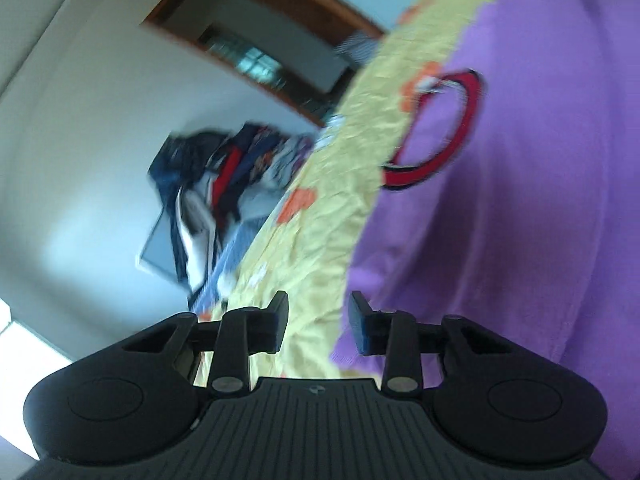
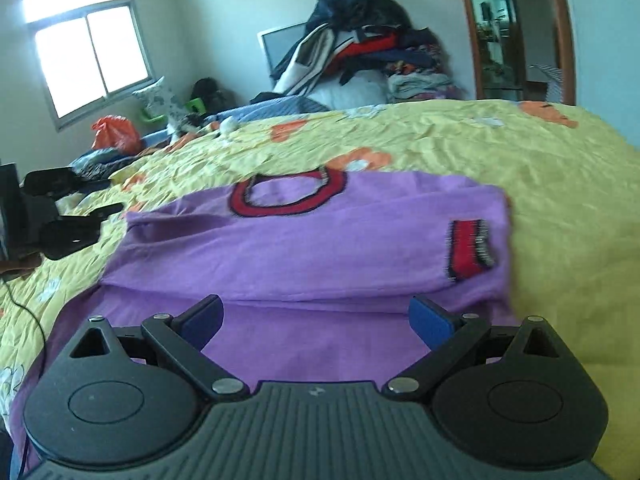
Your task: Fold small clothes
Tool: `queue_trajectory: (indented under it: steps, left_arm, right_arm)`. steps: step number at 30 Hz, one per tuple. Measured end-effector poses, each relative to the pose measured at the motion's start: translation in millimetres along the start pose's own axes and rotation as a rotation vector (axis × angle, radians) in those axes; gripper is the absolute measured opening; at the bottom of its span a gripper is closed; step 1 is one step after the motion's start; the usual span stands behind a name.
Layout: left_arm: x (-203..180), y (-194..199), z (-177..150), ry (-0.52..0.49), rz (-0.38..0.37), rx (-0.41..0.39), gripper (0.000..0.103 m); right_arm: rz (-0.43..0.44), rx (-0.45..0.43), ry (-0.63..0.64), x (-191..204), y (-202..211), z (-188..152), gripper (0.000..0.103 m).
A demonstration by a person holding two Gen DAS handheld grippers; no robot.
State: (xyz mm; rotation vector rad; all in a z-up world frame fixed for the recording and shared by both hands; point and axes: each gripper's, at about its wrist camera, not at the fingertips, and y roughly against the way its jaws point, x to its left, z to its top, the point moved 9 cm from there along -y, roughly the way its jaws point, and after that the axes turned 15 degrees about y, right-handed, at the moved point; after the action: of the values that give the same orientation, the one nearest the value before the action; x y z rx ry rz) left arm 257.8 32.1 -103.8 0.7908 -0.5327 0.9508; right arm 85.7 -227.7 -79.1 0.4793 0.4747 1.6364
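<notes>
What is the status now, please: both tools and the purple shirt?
Left tool open, empty. Right tool open, empty, over purple shirt. Shirt on yellow bedspread, sleeves folded in. Nothing in the way.

Purple shirt is laid flat on the yellow bedspread, sleeves folded in across the body, red collar at its far end, red cuff near its right edge. Right gripper is held above the shirt's near hem, jaws spread wide, nothing between them. Left gripper is seen just off the shirt's left edge. A clothes pile is stacked well beyond the shirt, against the wall.
</notes>
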Motion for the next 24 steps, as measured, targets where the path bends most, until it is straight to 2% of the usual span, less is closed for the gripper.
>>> queue_trajectory:
  steps: [3, 6, 9, 11, 13, 15, 17, 19, 21, 22, 24]
  left_arm:
    - [-20.2, -14.9, -7.5, -0.106, -0.068, 0.051, 0.038]
    - [-30.7, -15.3, -19.2, -0.219, -0.096, 0.053, 0.049]
    - [-30.1, -15.5, -26.2, -0.231, -0.124, 0.065, 0.049]
    - [-24.7, -24.9, -26.8, -0.229, -0.113, 0.078, 0.048]
    - [-21.7, -36.8, -28.2, -0.216, -0.135, 0.125, 0.011]
    - [-15.9, -48.7, -27.5, -0.202, -0.152, 0.168, 0.007]
    - [-5.3, -58.8, -24.0, -0.097, -0.25, 0.255, 0.007]
    - [11.9, -68.2, -17.9, 0.064, -0.361, 0.337, 0.007]
    - [35.6, -86.2, -14.0, 0.241, -0.441, 0.412, 0.007]
    - [45.1, -94.7, -13.5, 0.302, -0.464, 0.433, 0.007]
    - [55.4, -112.1, -14.5, 0.33, -0.431, 0.455, 0.007]
  right_arm:
    - [-0.006, 0.007, 0.009, 3.9, -4.1, 1.4, 0.1]
    - [-0.015, 0.008, 0.004, 1.2, -2.5, 1.6, 0.1]
    - [-0.027, 0.014, -0.001, -3.1, -3.2, 0.5, 0.1]
    - [-0.029, 0.015, -0.009, -5.3, -4.2, -1.0, 0.1]
    - [-0.026, 0.022, -0.014, -7.7, -6.4, -2.7, 0.1]
    - [-0.018, 0.024, -0.015, -7.2, -7.3, -3.5, 0.1]
    - [-0.02, 0.016, -0.003, -8.3, -7.5, 0.0, 0.1]
    - [-0.032, -0.004, 0.018, -11.7, -9.5, 7.8, 0.1]
    - [-0.06, -0.017, 0.047, -18.8, -17.9, 16.8, 0.1]
    - [-0.073, -0.004, 0.059, -22.5, -25.2, 19.3, 0.1]
    - [-0.068, 0.009, 0.068, -29.8, -41.3, 23.0, 0.1]
